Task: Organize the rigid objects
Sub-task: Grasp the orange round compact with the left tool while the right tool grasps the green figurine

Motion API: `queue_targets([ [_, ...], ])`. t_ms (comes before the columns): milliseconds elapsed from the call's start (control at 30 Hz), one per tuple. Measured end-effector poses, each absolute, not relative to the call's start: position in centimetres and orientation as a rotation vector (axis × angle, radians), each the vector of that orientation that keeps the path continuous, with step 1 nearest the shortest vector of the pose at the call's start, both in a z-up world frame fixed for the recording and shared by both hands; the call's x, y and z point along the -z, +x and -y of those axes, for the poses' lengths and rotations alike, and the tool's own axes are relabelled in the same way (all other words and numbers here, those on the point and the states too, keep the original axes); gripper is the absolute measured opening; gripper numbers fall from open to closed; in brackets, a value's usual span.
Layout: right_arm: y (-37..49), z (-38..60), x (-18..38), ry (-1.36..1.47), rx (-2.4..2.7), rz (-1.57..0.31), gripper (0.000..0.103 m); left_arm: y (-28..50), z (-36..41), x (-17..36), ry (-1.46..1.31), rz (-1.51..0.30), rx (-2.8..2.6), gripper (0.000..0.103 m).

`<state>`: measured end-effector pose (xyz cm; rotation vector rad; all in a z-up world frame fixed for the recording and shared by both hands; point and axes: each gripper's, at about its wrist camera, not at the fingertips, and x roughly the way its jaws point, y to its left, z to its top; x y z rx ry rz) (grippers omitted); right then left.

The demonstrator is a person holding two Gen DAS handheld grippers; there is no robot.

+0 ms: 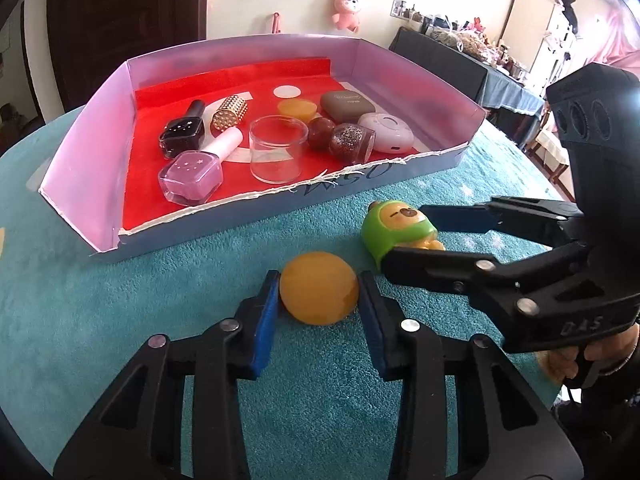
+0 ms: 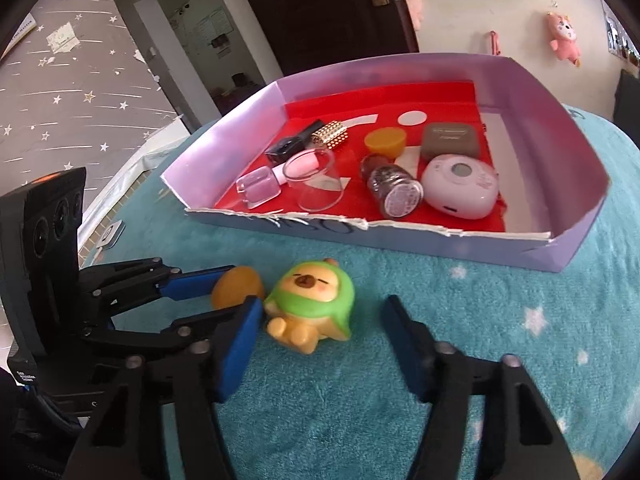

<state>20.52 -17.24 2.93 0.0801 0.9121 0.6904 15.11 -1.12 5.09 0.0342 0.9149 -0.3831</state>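
A teal towel-covered table carries a shallow lilac cardboard tray with a red liner and a torn near edge, standing at the far side. Inside it, left to right: a black nail-polish bottle, a pink nail-polish bottle and a gold studded cap; a clear glass cup; a small amber disc; a brown ball beside a glitter-filled bottle; a grey case and a white oval device. On the towel near the tray lie two loose items — a green-hooded bear figurine and, just left of it, an amber ball. The left gripper brackets the ball, blue pads narrowly spaced at either side; whether they press it cannot be told. The right gripper is spread wide around the figurine — its left pad touching or nearly so, its right pad well clear.
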Motion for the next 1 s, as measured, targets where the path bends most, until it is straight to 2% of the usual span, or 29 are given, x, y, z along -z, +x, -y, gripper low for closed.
queue_targets([
  [33,20.4,17.1,-2.9,0.085,-0.710,-0.917,0.049,15.1,1.1,-5.1,0.036,-0.914,0.383,0.036],
  [133,20.0,17.0,-3.0,0.069,-0.695,-0.902,0.046,15.0,1.2,-5.2,0.041,-0.910,0.379,0.036],
  [800,16.7,20.3,-4.4,0.083,-0.592,-0.836,0.046,13.2,1.6,-6.3,0.033,-0.864,0.381,0.036],
  [900,16.7,20.4,-4.5,0.087,-0.594,-0.834,0.041,13.2,1.6,-6.3,0.033,-0.863,0.380,0.036],
  [1000,16.8,20.4,-4.4,0.085,-0.594,-0.837,0.041,13.1,1.6,-6.3,0.034,-0.863,0.381,0.036],
])
